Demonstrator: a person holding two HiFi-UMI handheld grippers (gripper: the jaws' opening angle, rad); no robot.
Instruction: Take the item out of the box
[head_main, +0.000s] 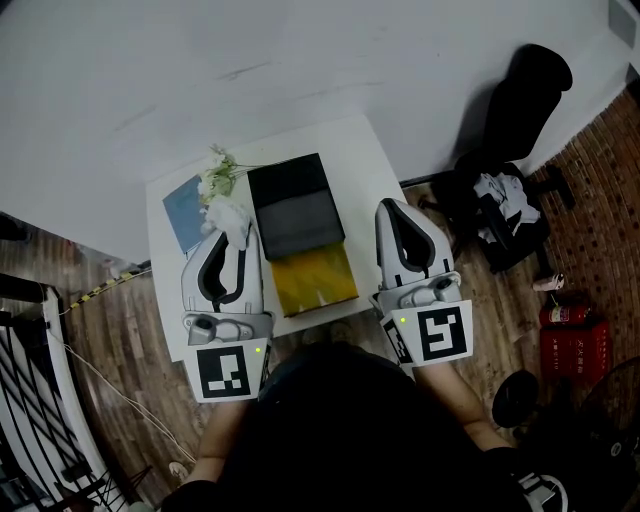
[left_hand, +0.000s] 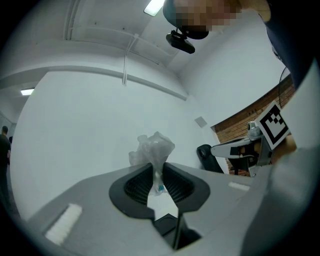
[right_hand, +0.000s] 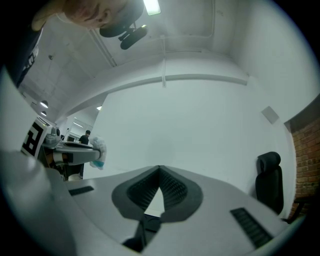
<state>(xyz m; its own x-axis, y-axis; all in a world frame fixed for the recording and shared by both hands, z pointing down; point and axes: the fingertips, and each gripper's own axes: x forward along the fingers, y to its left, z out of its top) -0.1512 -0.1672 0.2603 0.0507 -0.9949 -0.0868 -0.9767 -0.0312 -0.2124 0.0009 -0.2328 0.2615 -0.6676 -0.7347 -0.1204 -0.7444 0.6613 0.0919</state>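
On the desk (head_main: 370, 150), lengthwise away from the person: the box (head_main: 295, 205), open and dark inside, with a yellow panel (head_main: 313, 280) at its near end. Flanked by both grippers, one along each long side. To the left, the left gripper (left_hand: 160, 168) - clamped on the item (left_hand: 156, 146), a crumpled clear bag with a speck of blue, standing up out of the jaws. Already out of the box, held just beside its left wall, near the flowers (head_main: 218, 178). To the right, the right gripper (right_hand: 159, 170) - tips together, nothing between them. Likely remaining: setting the item down on bare desk, leftward and clear of the box.
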